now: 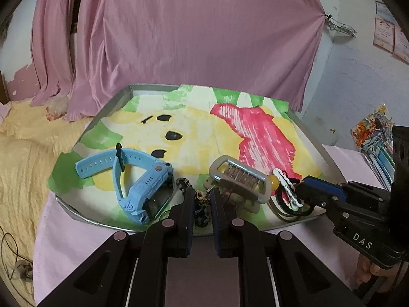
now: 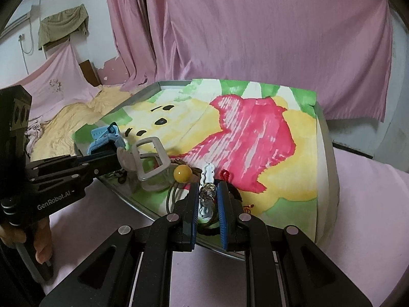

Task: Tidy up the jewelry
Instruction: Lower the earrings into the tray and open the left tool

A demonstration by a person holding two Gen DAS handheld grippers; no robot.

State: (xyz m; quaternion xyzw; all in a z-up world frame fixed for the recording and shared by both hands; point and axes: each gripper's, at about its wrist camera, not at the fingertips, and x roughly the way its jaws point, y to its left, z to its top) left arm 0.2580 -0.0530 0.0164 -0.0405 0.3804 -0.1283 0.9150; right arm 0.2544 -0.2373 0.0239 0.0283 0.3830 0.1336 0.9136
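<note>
A metal tray [image 1: 84, 220] lined with a painted paper holds the jewelry along its near edge. A blue watch [image 1: 138, 181] lies on the left, also visible as the blue watch [image 2: 104, 138] in the right wrist view. My left gripper [image 1: 202, 200] is shut on a dark braided cord [image 1: 202, 208] beside the watch. A grey comb-like clip [image 1: 240, 180] and a yellow bead [image 1: 274, 181] lie to its right. My right gripper [image 2: 208, 199] is shut on a white wavy clip [image 2: 207, 176] tangled with a shiny chain; the yellow bead [image 2: 182, 172] sits just left of it.
Pink cloth covers the surface around the tray rim [image 2: 329, 153]. A yellow blanket [image 1: 23, 153] lies to the left and a pink curtain [image 1: 194, 38] hangs behind. Colourful packets [image 1: 373, 133] sit at the right. A hand [image 2: 41, 240] holds the left gripper's handle.
</note>
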